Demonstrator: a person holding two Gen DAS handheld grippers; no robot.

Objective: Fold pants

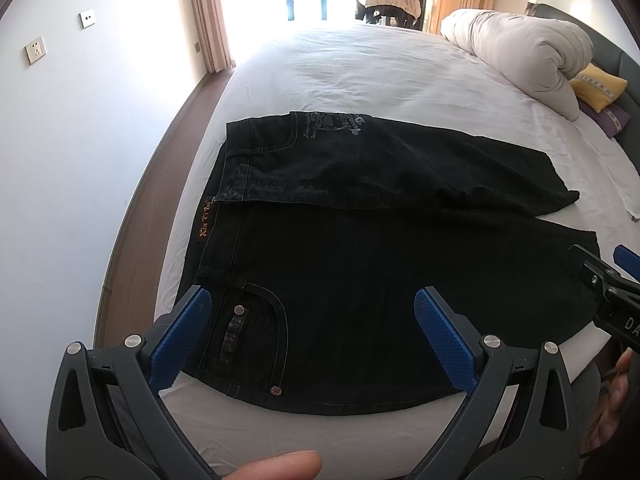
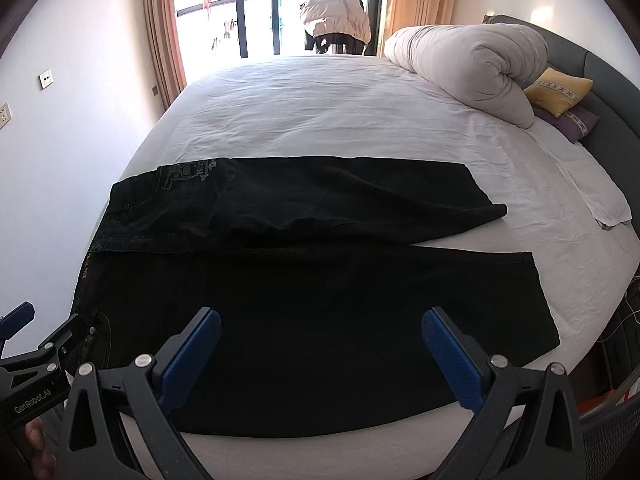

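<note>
Pants: black denim pants [image 2: 312, 300] lie flat across my white-sheeted bed [image 2: 328, 112], legs parted, waistband left.
Left gripper [image 1: 312, 332]: spread wide, holding nothing, above pocket.
Right gripper [image 2: 320, 348]: spread wide, holding nothing, above near leg.

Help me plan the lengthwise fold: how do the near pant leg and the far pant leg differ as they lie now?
The near pant leg lies flat and smooth; the far pant leg is rumpled toward its hem. The near one shows a riveted pocket; the far one shows a pale printed graphic. The near hem reaches farther right. Both are black denim, spread on the white bed.
</note>
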